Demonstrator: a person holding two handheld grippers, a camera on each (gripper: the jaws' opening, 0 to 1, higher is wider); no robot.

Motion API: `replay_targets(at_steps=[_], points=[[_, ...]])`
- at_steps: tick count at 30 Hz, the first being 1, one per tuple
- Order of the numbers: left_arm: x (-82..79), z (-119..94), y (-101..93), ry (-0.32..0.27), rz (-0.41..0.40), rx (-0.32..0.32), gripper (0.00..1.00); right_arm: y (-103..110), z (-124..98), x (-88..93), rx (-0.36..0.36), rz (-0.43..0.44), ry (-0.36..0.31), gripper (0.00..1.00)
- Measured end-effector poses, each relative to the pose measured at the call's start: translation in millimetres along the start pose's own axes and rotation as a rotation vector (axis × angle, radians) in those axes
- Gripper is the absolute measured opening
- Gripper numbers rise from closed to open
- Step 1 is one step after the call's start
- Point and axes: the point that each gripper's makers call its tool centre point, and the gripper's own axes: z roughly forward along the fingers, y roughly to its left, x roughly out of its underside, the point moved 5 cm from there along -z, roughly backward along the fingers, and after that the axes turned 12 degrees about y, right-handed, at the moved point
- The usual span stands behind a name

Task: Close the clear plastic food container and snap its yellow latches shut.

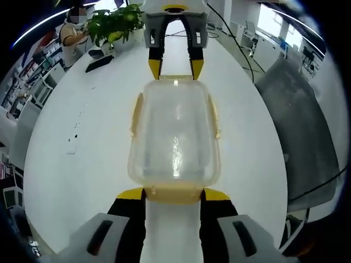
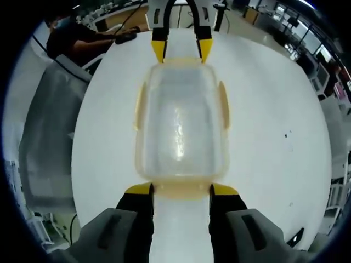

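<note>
The clear plastic container lies on the white table with its lid on. Pale yellow latches run along its long sides and sit at both ends. My left gripper is open, its yellow-tipped jaws flanking the end latch nearest it. At the opposite end my right gripper is open too, its jaws either side of that end latch. The two grippers face each other across the container.
A potted plant and a black object sit at the table's far edge, where a person is seated. A grey covered chair stands beside the table. Another person leans on the table edge.
</note>
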Motion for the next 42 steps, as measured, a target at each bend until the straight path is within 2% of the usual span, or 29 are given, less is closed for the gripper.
replay_targets(at_steps=[5,21,42], points=[[-6.3,5,1.4,-0.007,0.003,-0.003,0.32,0,3,9.6,-0.003,0.008,0.009,0.35],[-15.6,14,1.8,-0.019,0.004,0.001,0.32,2,6,18.6,-0.014,-0.001,0.041,0.35],[-15.1,26,1.6,-0.02,0.001,0.006,0.32,-2,12,20.9,-0.021,-0.005,0.053,0.36]])
